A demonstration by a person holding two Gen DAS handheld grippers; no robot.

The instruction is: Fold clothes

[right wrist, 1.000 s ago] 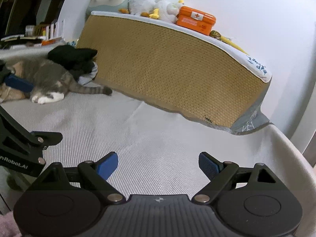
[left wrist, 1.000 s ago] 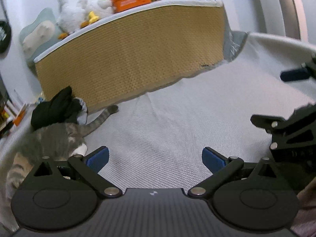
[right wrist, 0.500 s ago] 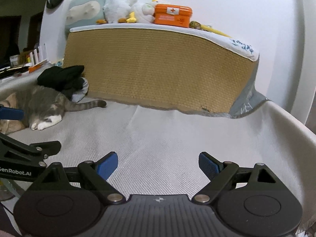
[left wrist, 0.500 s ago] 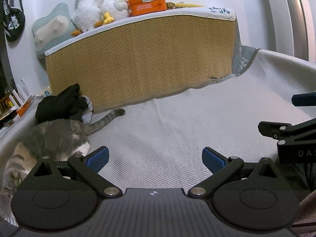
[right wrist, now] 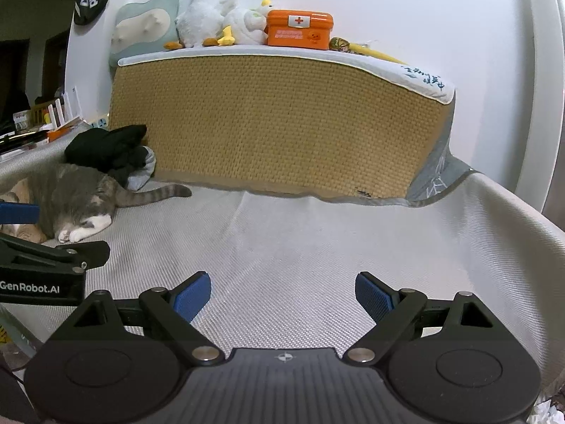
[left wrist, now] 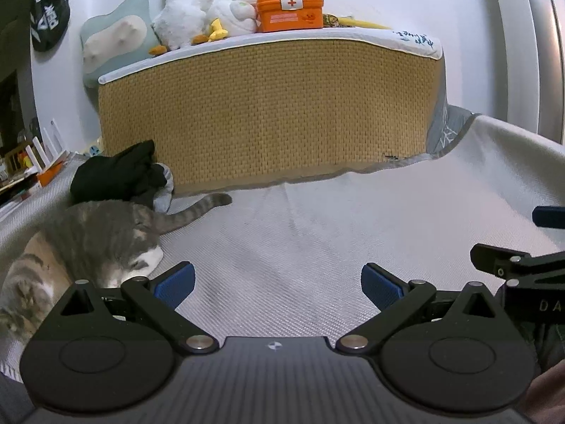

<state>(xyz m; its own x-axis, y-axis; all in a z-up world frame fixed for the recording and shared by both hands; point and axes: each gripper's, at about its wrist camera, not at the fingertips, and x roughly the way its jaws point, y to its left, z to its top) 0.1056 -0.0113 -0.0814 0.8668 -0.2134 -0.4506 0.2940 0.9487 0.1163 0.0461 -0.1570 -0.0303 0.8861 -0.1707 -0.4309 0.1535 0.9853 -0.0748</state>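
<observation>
Clothes (left wrist: 118,173) heaped beside cat (left wrist: 91,240), orange first-aid box (left wrist: 290,11) lid closed

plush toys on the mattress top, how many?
2, side by side: a white goose at the left, and a white duck lying against the orange first-aid box. The box may hide more.

The cat's (left wrist: 95,240) head is cut off (left edge), and the left gripper (left wrist: 278,284) hides its paws.
</observation>
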